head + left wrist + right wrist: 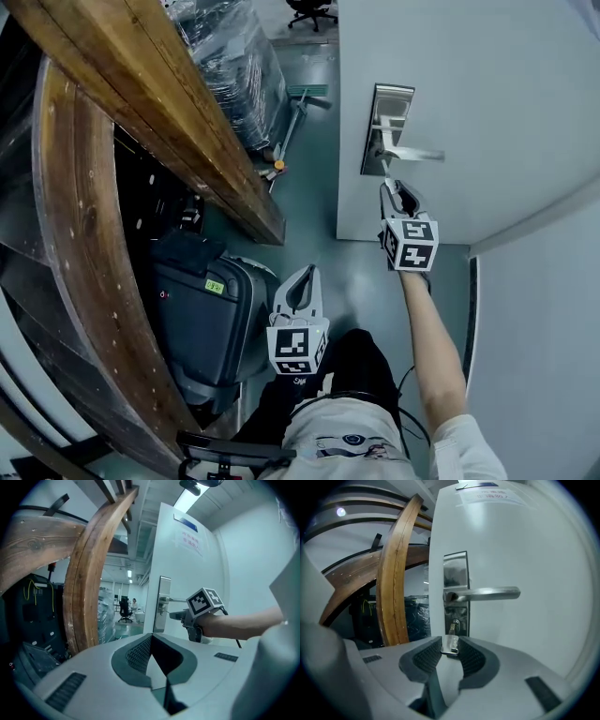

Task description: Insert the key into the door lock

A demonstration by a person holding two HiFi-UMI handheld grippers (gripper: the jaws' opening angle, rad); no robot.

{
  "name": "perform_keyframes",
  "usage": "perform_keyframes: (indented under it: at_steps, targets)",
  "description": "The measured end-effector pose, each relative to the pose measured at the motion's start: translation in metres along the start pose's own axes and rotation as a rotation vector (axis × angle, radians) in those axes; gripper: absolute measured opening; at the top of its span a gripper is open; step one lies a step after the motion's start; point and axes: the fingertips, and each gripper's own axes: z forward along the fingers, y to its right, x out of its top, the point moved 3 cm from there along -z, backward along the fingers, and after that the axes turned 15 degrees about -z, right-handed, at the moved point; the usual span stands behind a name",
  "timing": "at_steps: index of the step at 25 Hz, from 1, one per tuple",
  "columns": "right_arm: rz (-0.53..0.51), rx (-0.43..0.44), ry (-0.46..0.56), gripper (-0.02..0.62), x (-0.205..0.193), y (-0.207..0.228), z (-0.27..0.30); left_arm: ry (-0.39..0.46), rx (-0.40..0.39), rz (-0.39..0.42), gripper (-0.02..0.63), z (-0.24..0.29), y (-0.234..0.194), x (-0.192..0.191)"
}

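The white door [487,103] carries a steel lock plate [386,127] with a lever handle [417,155] and a keyhole [454,622] below the lever. My right gripper [394,187] is right under the plate and shut on a small silver key [452,631]. The key's blade points up at the keyhole with its tip at the cylinder; how deep it sits I cannot tell. My left gripper [302,281] hangs low and to the left, away from the door, shut on nothing. In the left gripper view the right gripper [180,616] reaches to the lock plate [163,604].
Curved wooden beams [169,112] rise at the left. A black suitcase [202,319] stands on the floor below them. A plastic-wrapped stack [234,66] and a broom [300,103] lie beyond the door's edge. The white wall [544,356] closes the right side.
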Motion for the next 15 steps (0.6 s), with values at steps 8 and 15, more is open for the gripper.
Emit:
perform_keyframes:
  at_steps: [8,15]
  targets:
    - [-0.005,0.008,-0.002,0.118,-0.005,0.004,0.021,-0.014,0.022,-0.007,0.003,0.015,-0.013,-0.006]
    - [-0.007,-0.016,-0.052,0.118,0.001,0.005,0.029,-0.025,0.023,-0.018,0.003,0.021,-0.013,-0.008]
